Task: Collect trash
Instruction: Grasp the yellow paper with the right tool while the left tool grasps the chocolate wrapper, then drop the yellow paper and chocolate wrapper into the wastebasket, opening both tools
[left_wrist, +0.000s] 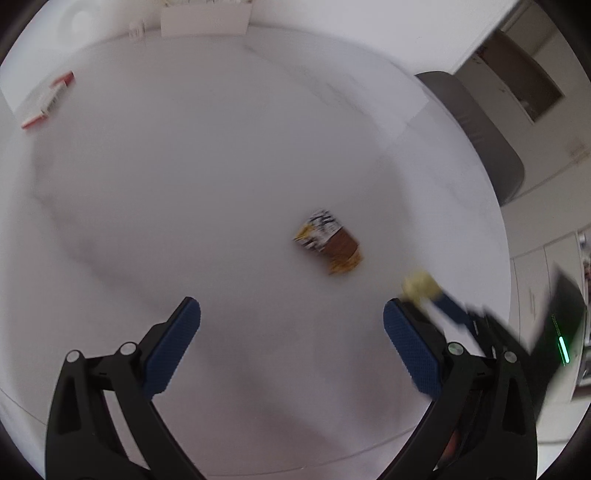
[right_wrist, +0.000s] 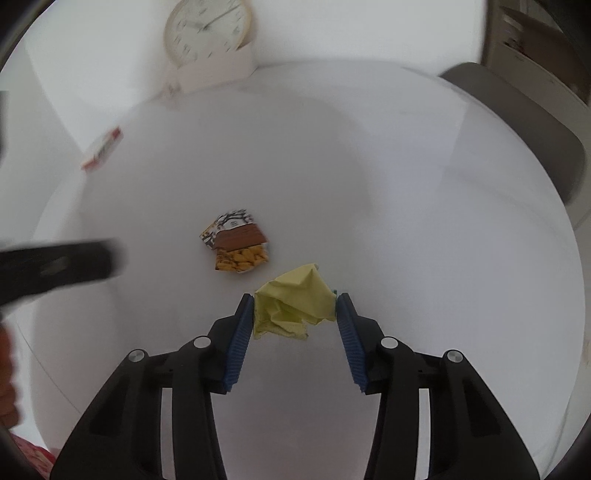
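Note:
A crumpled yellow paper (right_wrist: 293, 302) sits between the blue pads of my right gripper (right_wrist: 294, 308), which is shut on it just above the white table. The paper also shows blurred in the left wrist view (left_wrist: 419, 285). A folded snack wrapper (right_wrist: 238, 245), brown, yellow and black-and-white, lies on the table just beyond and left of the paper; it also shows in the left wrist view (left_wrist: 328, 242). My left gripper (left_wrist: 291, 314) is open and empty, hovering short of the wrapper. It appears as a blurred black shape in the right wrist view (right_wrist: 55, 266).
The round white table (right_wrist: 406, 221) stands against a wall. A red and white box (left_wrist: 46, 99) lies at its far left. A clock (right_wrist: 207, 31) leans behind a white card (right_wrist: 218, 72) at the back. A grey chair (left_wrist: 476, 133) stands at the right.

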